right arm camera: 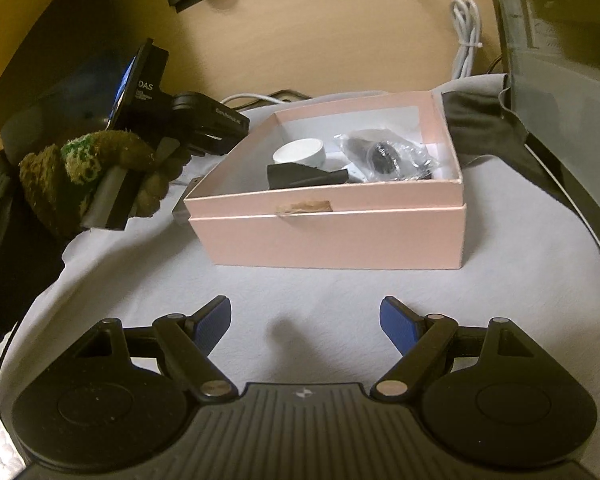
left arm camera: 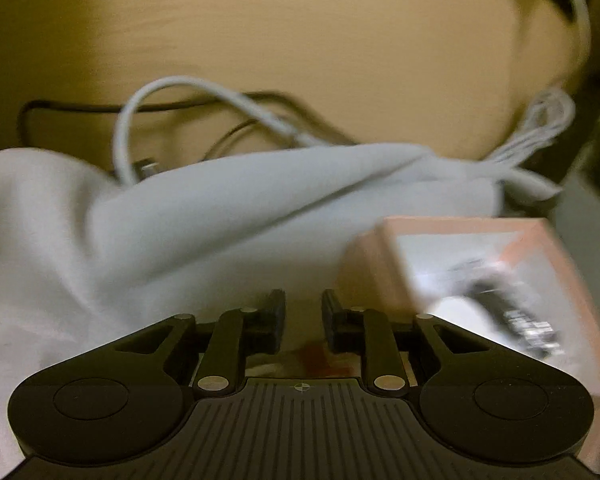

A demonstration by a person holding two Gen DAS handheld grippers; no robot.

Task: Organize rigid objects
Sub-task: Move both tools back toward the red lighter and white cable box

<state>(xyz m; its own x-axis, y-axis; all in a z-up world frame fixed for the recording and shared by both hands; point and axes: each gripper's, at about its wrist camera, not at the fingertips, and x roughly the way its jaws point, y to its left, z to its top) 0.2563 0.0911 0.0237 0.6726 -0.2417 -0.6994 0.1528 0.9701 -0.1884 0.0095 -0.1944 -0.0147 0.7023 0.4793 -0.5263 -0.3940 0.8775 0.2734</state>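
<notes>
We held the right tongs (right arm camera: 305, 326) wide open and empty before the pink box (right arm camera: 328, 236); our left tongs (left arm camera: 303, 314) were nearly closed, gripping nothing.

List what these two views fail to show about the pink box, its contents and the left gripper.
- Left wrist view: the pink box is motion-blurred; its contents cannot be identified.
- Right wrist view: the item inside the clear plastic bag is too wrinkled-over to name.
- Right wrist view: the box's near wall hides its floor beneath the black piece.
- Left gripper: the fingers stand narrowly apart; whether they pinch anything is unclear.
</notes>
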